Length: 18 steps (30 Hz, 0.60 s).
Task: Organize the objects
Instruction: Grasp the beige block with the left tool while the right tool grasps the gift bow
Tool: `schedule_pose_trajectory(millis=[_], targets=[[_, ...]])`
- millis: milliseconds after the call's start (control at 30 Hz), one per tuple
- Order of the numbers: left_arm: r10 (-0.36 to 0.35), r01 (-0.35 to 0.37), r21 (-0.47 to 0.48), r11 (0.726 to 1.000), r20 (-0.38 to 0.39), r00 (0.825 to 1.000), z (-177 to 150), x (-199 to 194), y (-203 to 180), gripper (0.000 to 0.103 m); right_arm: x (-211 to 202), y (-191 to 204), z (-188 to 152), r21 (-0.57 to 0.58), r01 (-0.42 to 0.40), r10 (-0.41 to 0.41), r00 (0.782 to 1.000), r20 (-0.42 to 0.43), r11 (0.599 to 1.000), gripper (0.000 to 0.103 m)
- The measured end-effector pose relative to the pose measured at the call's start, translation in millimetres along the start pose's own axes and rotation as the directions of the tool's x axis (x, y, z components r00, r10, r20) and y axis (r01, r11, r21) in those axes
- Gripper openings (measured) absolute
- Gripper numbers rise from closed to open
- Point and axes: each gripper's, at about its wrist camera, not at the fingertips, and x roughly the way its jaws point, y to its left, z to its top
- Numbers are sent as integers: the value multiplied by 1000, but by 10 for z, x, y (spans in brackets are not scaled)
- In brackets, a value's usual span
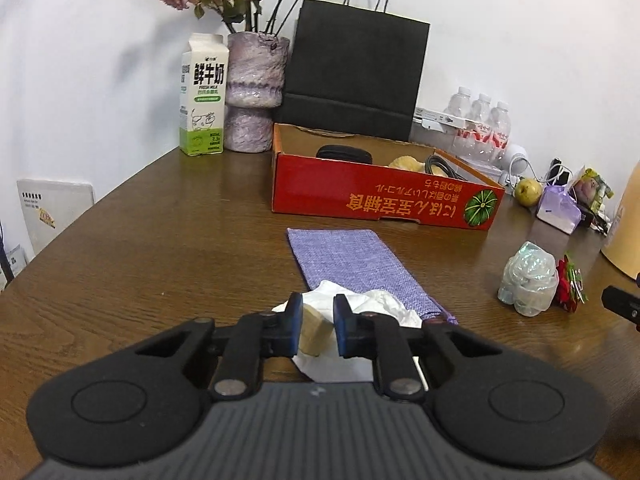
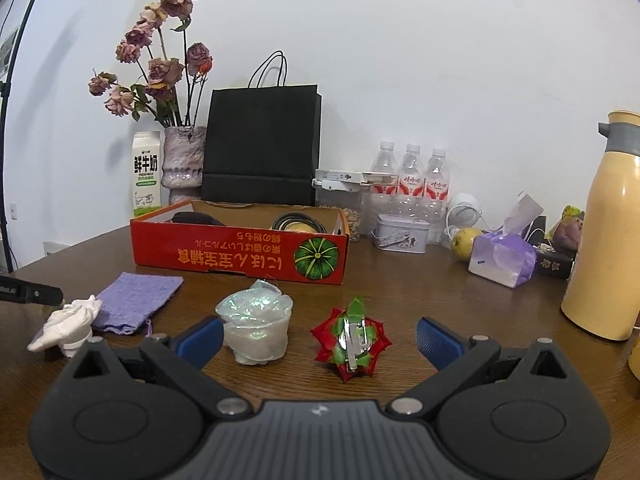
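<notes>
We see the left tool (image 1: 316,330) closed on a small tan block (image 1: 314,334), its blue pads (image 1: 294,326) pressing the block from both sides above a crumpled white tissue (image 1: 384,304) on the wooden bench (image 1: 160,264). The tissue lies on the near end of a flat purple woven pouch (image 1: 352,260). Beyond the pouch sits a shallow red cardboard box (image 1: 360,196) holding a dark case, something pale yellow and a coiled black cable.

The right tool (image 2: 318,338) stands wide open and holds nothing — between its blue fingers (image 2: 200,338), apart from them, rest a translucent iridescent wrapped bundle (image 2: 256,326) and a red-and-green foil flower (image 2: 352,344), side by side on the bench. A milk carton (image 2: 146,174), a vase of dried roses (image 2: 182,160) and a black paper bag (image 2: 262,144) stand against the wall behind the box.
</notes>
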Motion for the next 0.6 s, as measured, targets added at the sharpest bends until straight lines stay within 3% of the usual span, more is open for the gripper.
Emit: schedule_pose_trajectory(millis=[133,233,367,500,600], targets=[[41,-41,-6,999,-12,999,-8,8,21,46,1,1,3,-3,7,-7,1000,2,1000,103],[48,-48,-6,999,-30,998,-9,40,38,49,1,1,6,-4,8,-8,1000,-1,1000,103],[13,-16,-38,999,-69,998,0,127,97,48,7,0,10,-5,7,-7,1000,-6,1000,103],[-32,29,-34,999,-64,997,-12,118,86,29,2,9,1,-6,6,-6,1000,-7,1000,103],[-25,25,-3,1000,-40,999,-22,76,29,28,5,9,0,-5,6,-6,1000,-9,1000,103]])
